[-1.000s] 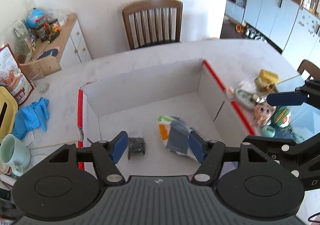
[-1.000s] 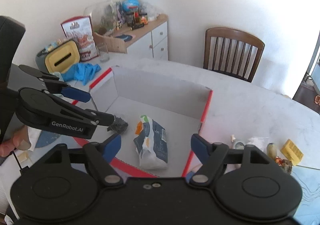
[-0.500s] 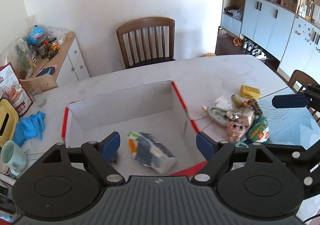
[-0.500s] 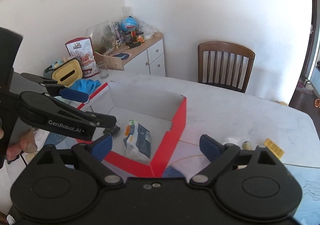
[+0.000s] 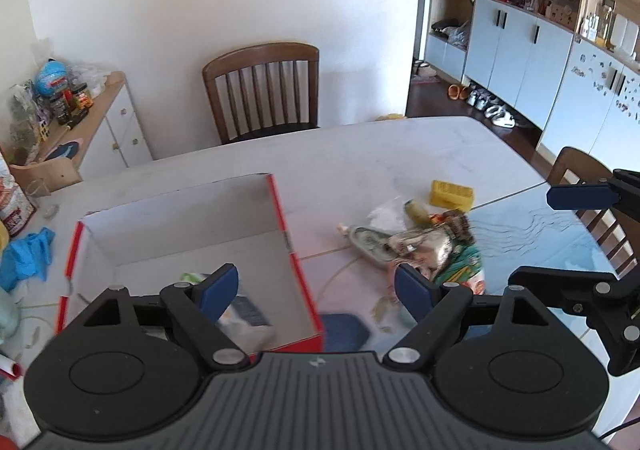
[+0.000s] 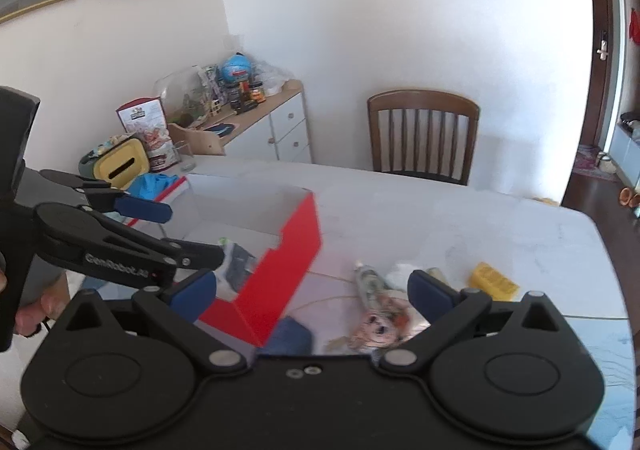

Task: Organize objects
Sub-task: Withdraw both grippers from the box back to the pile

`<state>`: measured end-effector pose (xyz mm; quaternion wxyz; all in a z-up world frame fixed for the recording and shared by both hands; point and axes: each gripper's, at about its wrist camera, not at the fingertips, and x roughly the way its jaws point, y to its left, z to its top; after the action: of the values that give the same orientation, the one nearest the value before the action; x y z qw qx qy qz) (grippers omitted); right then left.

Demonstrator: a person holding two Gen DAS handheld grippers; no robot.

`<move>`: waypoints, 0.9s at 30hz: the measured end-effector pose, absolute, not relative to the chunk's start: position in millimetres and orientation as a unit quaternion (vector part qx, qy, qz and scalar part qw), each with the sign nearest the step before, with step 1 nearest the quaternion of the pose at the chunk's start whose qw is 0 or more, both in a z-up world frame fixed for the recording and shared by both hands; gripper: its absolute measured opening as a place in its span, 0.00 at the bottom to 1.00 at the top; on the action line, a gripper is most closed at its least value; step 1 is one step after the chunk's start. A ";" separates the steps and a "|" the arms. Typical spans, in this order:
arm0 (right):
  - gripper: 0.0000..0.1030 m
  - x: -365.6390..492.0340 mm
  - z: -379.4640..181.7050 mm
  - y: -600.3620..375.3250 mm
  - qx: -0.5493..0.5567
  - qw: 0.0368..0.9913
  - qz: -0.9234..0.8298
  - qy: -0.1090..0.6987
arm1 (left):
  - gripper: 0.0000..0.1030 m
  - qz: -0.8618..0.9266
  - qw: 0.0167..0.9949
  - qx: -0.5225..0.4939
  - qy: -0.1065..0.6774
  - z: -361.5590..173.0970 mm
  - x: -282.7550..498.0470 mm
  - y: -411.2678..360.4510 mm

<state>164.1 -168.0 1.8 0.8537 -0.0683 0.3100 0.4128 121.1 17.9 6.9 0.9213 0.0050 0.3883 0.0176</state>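
Observation:
A red and white cardboard box (image 5: pixel 280 218) (image 6: pixel 296 250) stands open on the white table. A snack bag (image 5: pixel 240 314) (image 6: pixel 238 262) lies inside it. To its right lies a pile of small objects (image 5: pixel 420 246) (image 6: pixel 380 314), with a yellow block (image 5: pixel 451 195) (image 6: pixel 492 282) beyond. My left gripper (image 5: pixel 316 286) (image 6: pixel 180 230) hangs above the box's near right corner, its jaws opening with nothing between them. My right gripper (image 6: pixel 310 290) (image 5: pixel 536 238) hovers between box and pile, jaws also opening and empty.
A flat blue item (image 5: pixel 344 330) lies on the table by the box's near corner. A wooden chair (image 5: pixel 262 90) stands at the far side, another chair (image 5: pixel 592 186) at the right. Blue gloves (image 5: pixel 28 258) lie left of the box, near a cluttered sideboard (image 5: pixel 80 122).
Both grippers have drawn back from the box and shifted right toward the pile, and their jaws have widened. The snack bag stays in the box.

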 end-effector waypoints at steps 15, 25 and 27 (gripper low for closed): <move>0.99 213.7 -34.1 -262.0 -0.094 0.878 0.340 0.325 | 0.99 0.008 0.912 -0.001 0.411 -41.2 151.4 -51.5; 0.98 241.0 -75.6 -277.1 -0.098 0.865 0.335 0.360 | 0.99 0.039 0.913 -0.013 0.406 -98.8 162.5 -73.5; 0.97 244.0 -83.4 -272.0 -0.100 0.861 0.338 0.367 | 0.99 0.043 0.911 -0.014 0.410 -108.9 166.4 -73.7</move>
<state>244.0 -272.1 -83.4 0.8609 -0.1004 0.3667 0.3382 166.4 -73.7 -108.9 0.9108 -0.0138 0.4105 0.0429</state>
